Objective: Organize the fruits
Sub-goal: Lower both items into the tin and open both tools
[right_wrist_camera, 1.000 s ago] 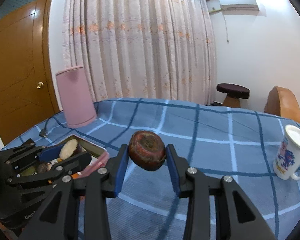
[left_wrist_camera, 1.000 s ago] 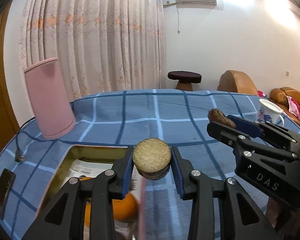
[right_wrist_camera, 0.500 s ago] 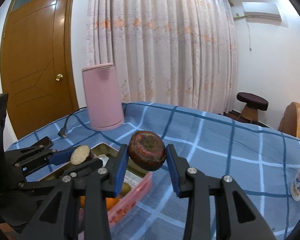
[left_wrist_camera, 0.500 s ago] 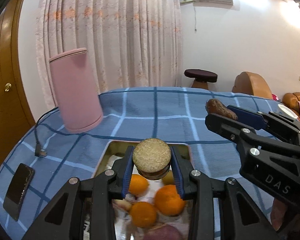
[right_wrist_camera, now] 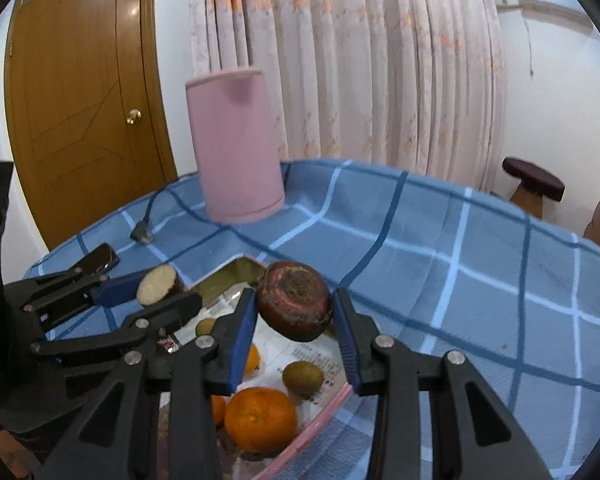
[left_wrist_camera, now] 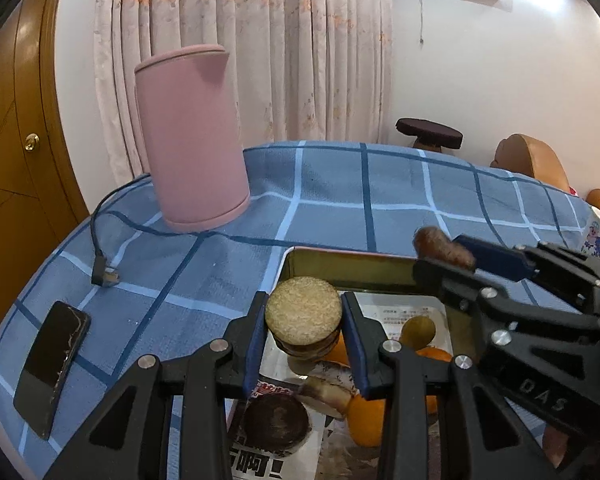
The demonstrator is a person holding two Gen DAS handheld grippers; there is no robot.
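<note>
Both grippers hang over the tray (left_wrist_camera: 340, 266), each loaded. Left gripper (left_wrist_camera: 303, 322) is clamped on a cut tuber (left_wrist_camera: 303, 314), pale face up, above the tray's far-left corner. Right gripper (right_wrist_camera: 294, 306) is clamped on a reddish-brown fruit (right_wrist_camera: 294, 300) over the far edge. Step in hand, I judge: delivery. Next calls for lowering into gaps between the oranges (right_wrist_camera: 260, 418) and the kiwi (right_wrist_camera: 302, 377), then releasing. The tray's near end is cut off; fingers hide much of its floor.
</note>
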